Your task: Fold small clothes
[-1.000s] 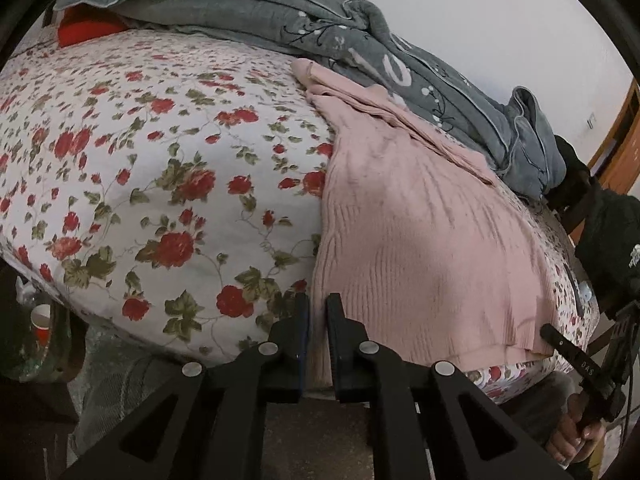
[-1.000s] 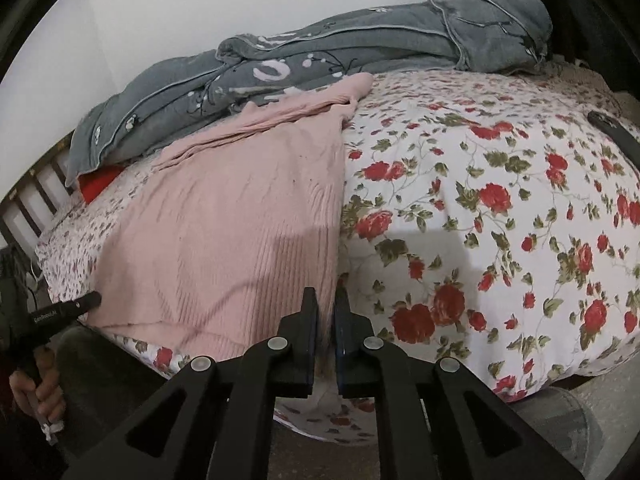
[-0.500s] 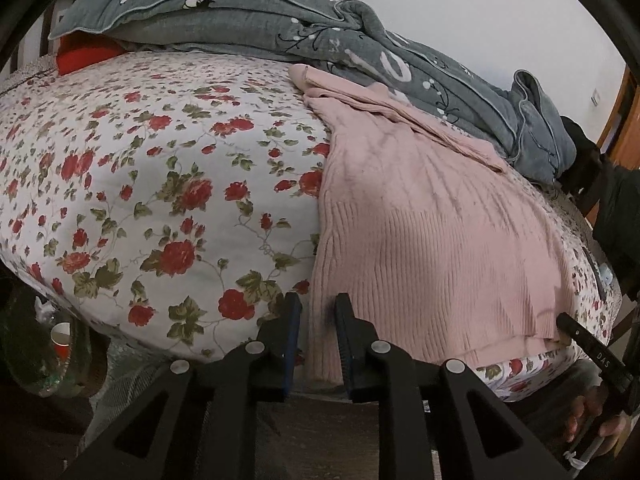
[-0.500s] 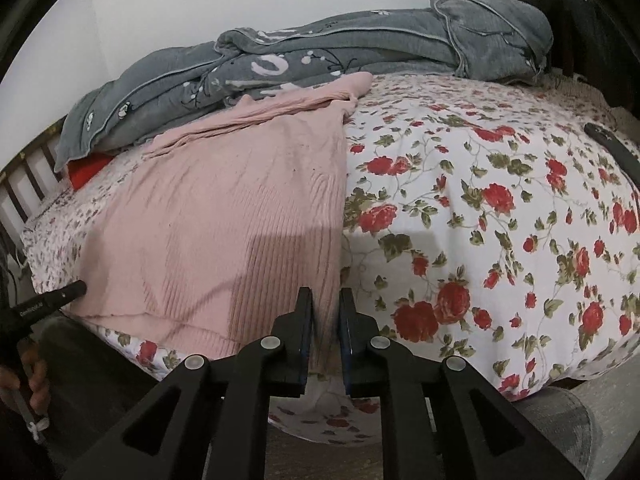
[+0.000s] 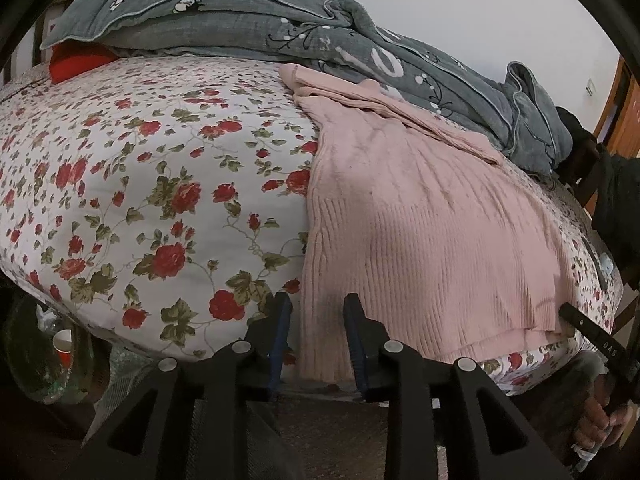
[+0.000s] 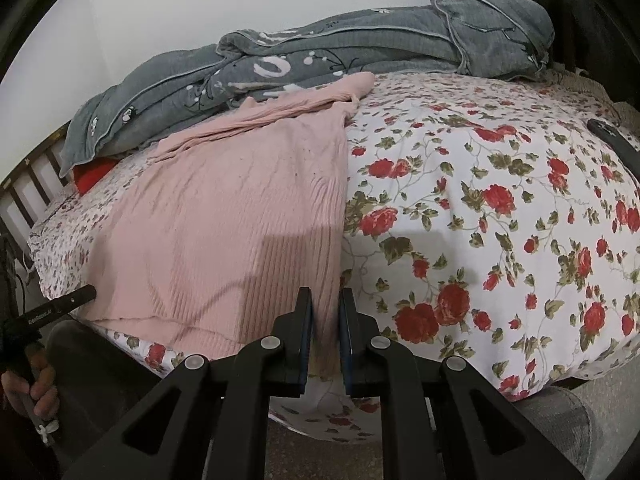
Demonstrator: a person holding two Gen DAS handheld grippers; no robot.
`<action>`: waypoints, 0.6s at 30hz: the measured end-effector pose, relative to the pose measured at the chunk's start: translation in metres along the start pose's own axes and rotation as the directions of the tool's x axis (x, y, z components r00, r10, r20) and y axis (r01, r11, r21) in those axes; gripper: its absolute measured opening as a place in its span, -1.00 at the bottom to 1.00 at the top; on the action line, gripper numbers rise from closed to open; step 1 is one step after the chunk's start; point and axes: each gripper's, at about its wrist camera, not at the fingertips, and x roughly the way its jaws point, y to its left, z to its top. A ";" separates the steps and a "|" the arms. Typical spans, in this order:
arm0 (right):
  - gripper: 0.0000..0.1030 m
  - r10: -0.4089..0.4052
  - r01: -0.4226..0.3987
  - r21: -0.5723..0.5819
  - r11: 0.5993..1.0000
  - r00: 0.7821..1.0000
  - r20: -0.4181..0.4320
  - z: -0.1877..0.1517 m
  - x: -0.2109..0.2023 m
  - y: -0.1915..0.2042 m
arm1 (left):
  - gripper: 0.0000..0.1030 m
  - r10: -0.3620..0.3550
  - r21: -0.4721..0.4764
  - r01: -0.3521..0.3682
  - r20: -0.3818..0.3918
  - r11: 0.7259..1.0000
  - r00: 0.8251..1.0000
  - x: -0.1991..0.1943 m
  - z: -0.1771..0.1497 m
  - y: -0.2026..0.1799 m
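bed: a mattress under a white sheet printed with red roses and green leaves [image 5: 152, 200], filling most of both views; its near edge curves down toward the floor.
garment: a pale pink ribbed knit garment [image 5: 420, 232] lies flat on the sheet, its hem hanging over the bed's near edge, its far end reaching the grey bedding; in the right wrist view it covers the left part of the bed [image 6: 240, 220].
bedding: a rumpled grey quilt with white and black print [image 5: 320, 36] is heaped along the bed's far edge against the wall.
pillow: a red cushion [image 5: 76, 62] shows under the quilt near a far corner.
wall: plain white wall [image 6: 200, 4] behind the bed; dark wooden slats of a bed frame [image 6: 28, 188] at one end.
floor: a dark mottled floor [image 5: 328, 432] below the near edge.
left gripper: black left gripper [image 5: 316, 320] at the near edge, fingers apart, the garment's hem corner between them.
right gripper: black right gripper [image 6: 326, 312] at the near edge, fingers narrowly apart around the garment's other hem corner; whether they touch the cloth cannot be told.
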 end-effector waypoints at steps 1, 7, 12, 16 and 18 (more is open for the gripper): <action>-0.76 0.004 -0.004 -0.003 1.000 1.000 0.000 0.000 0.000 0.000 | -0.47 0.001 0.002 -0.001 0.000 1.000 1.000 0.000 0.000 0.000; -0.76 0.015 -0.015 0.009 1.000 1.000 -0.007 0.000 0.000 -0.002 | -0.44 -0.009 -0.003 0.009 0.000 1.000 1.000 0.000 0.001 0.000; -0.75 0.030 -0.030 0.039 0.999 1.000 -0.008 0.001 -0.001 -0.009 | -0.24 -0.025 -0.035 0.026 0.013 0.999 1.000 -0.004 0.001 0.008; -0.63 0.029 -0.028 0.037 0.999 0.999 -0.018 0.002 0.000 -0.010 | -0.02 -0.069 -0.099 0.071 0.023 0.993 0.997 -0.006 0.002 0.021; -0.53 0.029 -0.028 0.031 0.999 0.999 -0.024 0.001 0.001 -0.009 | -0.01 -0.086 -0.120 0.088 0.024 0.989 0.996 -0.006 0.002 0.025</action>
